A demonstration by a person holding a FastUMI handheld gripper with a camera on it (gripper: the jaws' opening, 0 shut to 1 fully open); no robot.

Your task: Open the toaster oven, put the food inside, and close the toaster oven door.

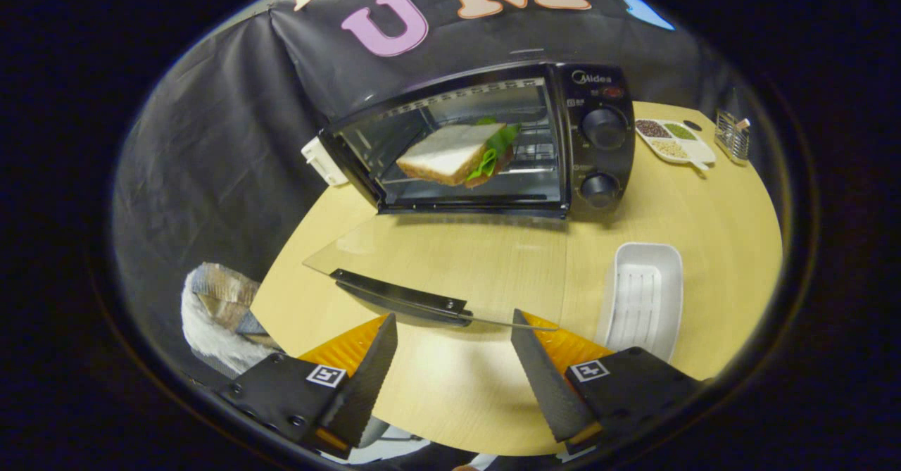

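Observation:
A black toaster oven [595, 143] stands at the back of the round wooden table [711, 210], its glass door [450, 260] folded down flat toward me. The door's black handle [401, 296] lies just ahead of my fingers. Inside the oven, a sandwich [457, 153] of white bread with green lettuce rests on the wire rack. My gripper [454, 330] is open, its fingers spread wide with nothing between them, hovering above the table just short of the door handle.
An empty white ribbed tray [642, 298] sits on the table to the right of the door. A white divided dish [674, 140] with grains and a small wire holder [732, 136] stand beyond the oven's right side. A fluffy cushioned seat [215, 309] shows beside the table at left.

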